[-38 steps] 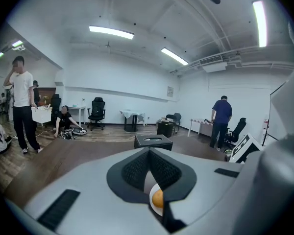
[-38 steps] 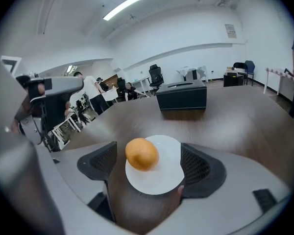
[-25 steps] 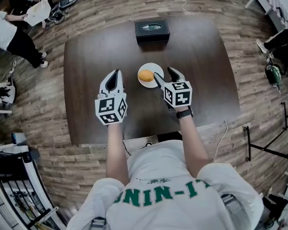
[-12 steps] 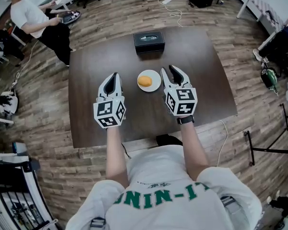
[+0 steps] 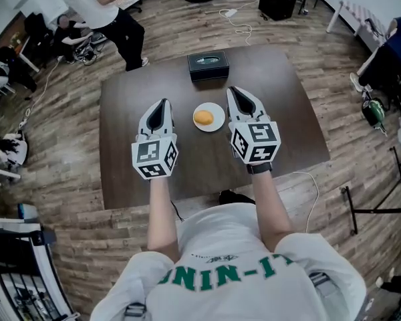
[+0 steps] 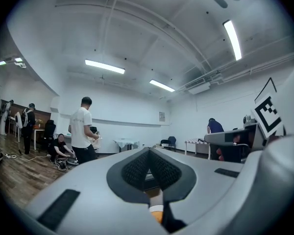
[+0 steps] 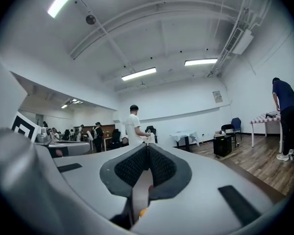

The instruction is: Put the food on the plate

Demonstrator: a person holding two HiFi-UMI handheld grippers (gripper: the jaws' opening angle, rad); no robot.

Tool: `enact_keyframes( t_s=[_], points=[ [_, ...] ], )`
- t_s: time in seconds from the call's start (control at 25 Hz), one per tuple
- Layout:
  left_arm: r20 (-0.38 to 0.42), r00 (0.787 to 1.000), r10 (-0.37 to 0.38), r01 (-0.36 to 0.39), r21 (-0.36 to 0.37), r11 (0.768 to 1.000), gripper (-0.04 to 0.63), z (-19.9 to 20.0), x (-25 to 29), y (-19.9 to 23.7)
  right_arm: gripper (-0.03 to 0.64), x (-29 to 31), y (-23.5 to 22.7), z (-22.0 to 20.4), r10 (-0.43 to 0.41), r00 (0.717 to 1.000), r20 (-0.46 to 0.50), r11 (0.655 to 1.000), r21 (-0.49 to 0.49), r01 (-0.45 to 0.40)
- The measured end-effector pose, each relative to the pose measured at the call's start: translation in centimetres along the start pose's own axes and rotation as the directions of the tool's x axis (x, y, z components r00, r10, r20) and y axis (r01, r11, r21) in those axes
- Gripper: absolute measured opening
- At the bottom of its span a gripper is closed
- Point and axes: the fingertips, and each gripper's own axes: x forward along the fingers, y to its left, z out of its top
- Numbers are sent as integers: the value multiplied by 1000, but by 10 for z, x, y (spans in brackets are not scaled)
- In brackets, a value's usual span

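A round orange-yellow piece of food (image 5: 202, 118) is sitting on a small white plate (image 5: 218, 120) in the middle of the dark wooden surface (image 5: 187, 172), lying between the two claws a person is holding out over it: just right of the left claw (image 5: 162, 105) and just left of the right claw (image 5: 235, 93). The left claw is showing its ribbed pads pressed together with nothing between them. The right claw is likewise closing down on nothing, its pads meeting at the tips. Neither is touching the plate or the food, and both are pointing away from the person, past the plate toward a black box (image 5: 208, 65) standing farther out beyond their tips. With the food already lying on the plate, the job is looking finished, and that appears to be why both claws are hanging empty on either side of the plate and not reaching in for anything. The food is resting slightly toward the plate's left side, well inside the rim, so it seems in no danger of rolling off.
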Motion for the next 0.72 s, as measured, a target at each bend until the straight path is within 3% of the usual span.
enact_keyframes(
  t_s=[0.24,0.72],
  points=[
    [30,1000,3,-3,13,1000,5,16,-5,4,15,2,16,6,31,1000,3,999,-12,-31],
    [11,1000,-18,18,20,1000,5,12,9,1,14,8,8,-2,21,1000,-12,1000,-7,-22]
  ],
)
